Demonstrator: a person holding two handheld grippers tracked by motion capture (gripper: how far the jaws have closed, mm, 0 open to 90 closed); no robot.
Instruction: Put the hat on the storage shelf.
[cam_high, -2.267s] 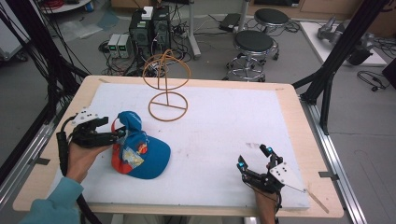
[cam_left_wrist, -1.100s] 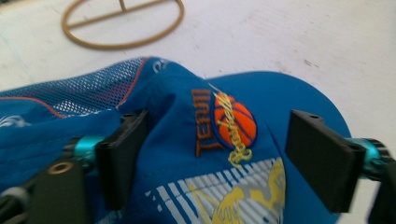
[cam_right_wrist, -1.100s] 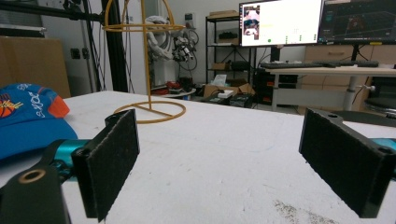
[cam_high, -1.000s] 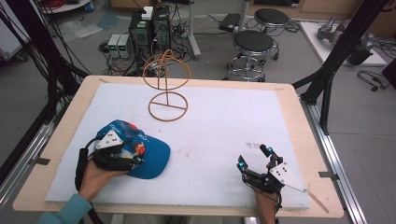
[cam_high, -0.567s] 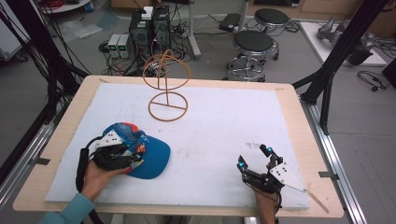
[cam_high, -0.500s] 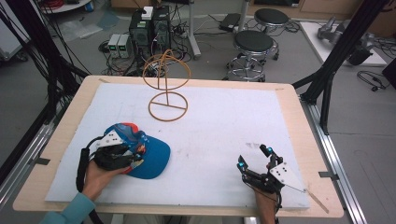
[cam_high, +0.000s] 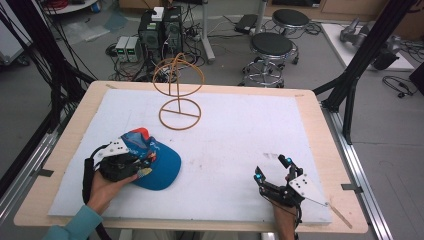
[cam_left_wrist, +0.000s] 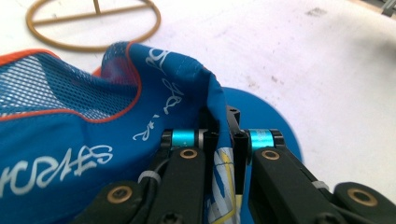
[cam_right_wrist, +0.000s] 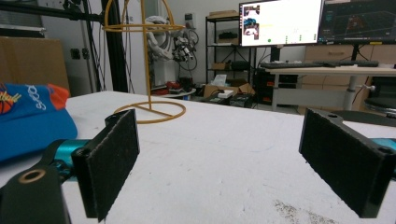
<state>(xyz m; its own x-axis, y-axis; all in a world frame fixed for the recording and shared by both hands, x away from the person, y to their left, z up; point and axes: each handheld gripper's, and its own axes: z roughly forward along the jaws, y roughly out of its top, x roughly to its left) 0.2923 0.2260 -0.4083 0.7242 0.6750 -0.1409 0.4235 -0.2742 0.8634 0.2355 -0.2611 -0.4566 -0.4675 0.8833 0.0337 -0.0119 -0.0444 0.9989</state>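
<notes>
- The blue baseball cap (cam_high: 152, 160) lies on the white mat (cam_high: 240, 130) at the near left of the table, crown toward the far edge and brim toward the middle.
- Our left gripper (cam_left_wrist: 223, 140) has just been closing, and its jaws now pinch a fold of the cap's blue fabric between them, near where crown meets brim; we judge the grasp made.
- The cap does not look lifted: its brim seems to rest on the mat, though the left gripper view is too close for us to be sure.
- The wire hat stand (cam_high: 178, 92), a ring base with a thin post and a hooped top, stands bare at the far middle of the mat, well apart from the cap.
- Our right gripper (cam_high: 274, 170) rests at the near right of the mat with its jaws wide apart and nothing between them.
- So we take it that the pick-up is just secured; lifting the cap, carrying it across and setting it over the stand's top are all left to do.
</notes>
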